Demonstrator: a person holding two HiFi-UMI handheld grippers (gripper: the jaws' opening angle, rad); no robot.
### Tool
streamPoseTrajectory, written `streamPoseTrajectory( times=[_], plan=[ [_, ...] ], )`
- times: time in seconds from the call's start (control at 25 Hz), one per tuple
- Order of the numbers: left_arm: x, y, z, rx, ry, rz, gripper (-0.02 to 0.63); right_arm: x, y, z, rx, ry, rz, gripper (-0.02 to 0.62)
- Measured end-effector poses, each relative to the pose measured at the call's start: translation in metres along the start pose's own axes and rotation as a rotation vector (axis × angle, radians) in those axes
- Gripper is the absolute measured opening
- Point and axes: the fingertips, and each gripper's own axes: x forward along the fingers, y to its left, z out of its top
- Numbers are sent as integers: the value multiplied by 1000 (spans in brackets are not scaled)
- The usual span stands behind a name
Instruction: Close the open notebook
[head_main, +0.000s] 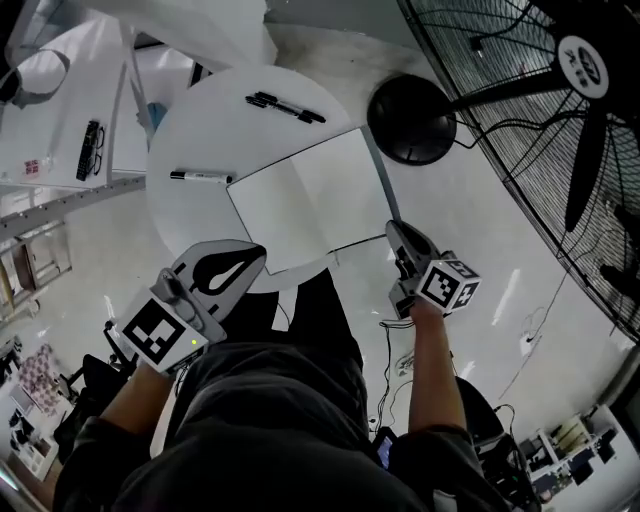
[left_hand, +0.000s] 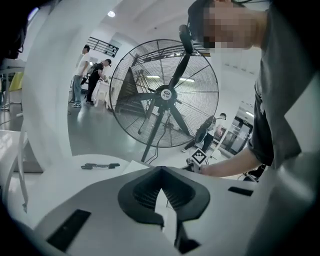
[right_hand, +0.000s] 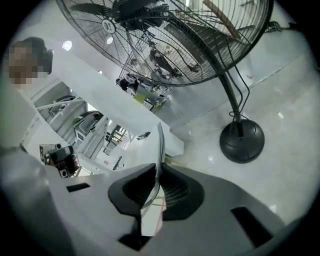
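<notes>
The open notebook lies flat with blank white pages on the round white table. My right gripper is at the notebook's near right corner, shut on the right cover. In the right gripper view that cover shows edge-on as a thin blade rising from between the black pads. My left gripper hovers over the table's near edge, just left of the notebook's near left corner. Its jaws meet at the tips with nothing between them.
A black pen lies at the table's far side and a marker lies left of the notebook. A large floor fan with a round black base stands close on the right. People stand far off.
</notes>
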Motion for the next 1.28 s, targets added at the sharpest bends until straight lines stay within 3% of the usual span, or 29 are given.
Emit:
streamPoseTrajectory(
  times=[0.6,1.28],
  plan=[
    [-93,-2,0,64,-122,-40,14,-21,107,-14,-212,-96,-92,41],
    [-165,14,-6,93,-212,-60,14,-5,192,-60,-500,-9,-171,41]
  ],
)
